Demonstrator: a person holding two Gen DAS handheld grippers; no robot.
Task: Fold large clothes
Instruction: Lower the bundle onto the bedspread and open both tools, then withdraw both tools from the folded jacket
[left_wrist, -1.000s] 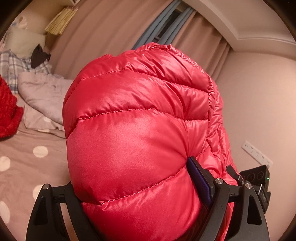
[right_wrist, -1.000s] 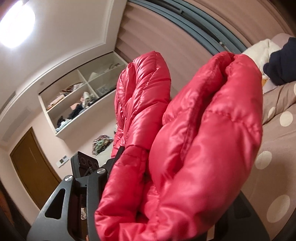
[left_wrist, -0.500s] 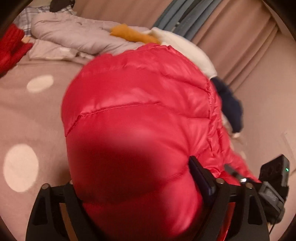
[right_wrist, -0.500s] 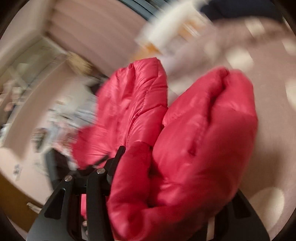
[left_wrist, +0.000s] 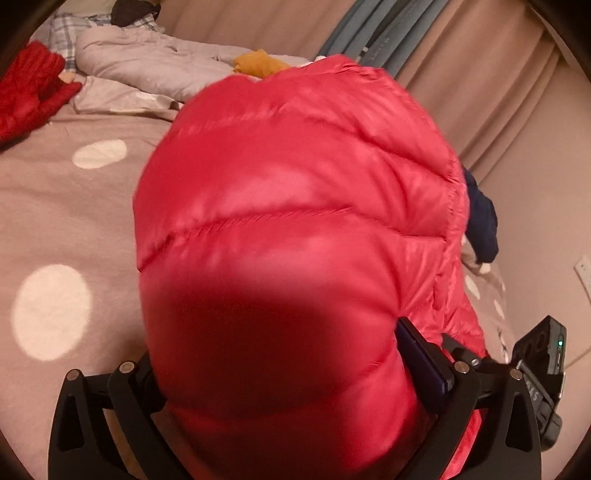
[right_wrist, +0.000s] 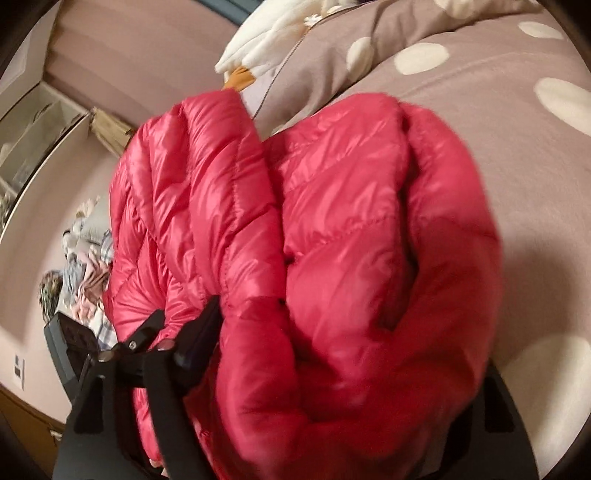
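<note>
Polka-dotted bedding (left_wrist: 55, 229) is spreading beneath everything; nearest, the left tongs (left_wrist: 291, 417) and right tongs (right_wrist: 332, 406), both just opening, are bracketing bunched folds of the red puffer jacket (left_wrist: 295, 206); whether they are pinching it I cannot tell; beyond are lying a pale garment (left_wrist: 155, 66) and curtains (left_wrist: 461, 74); no writing is legible.

Glossy quilted jacket (left_wrist: 295, 229), matt bedspread (left_wrist: 74, 221)
</note>
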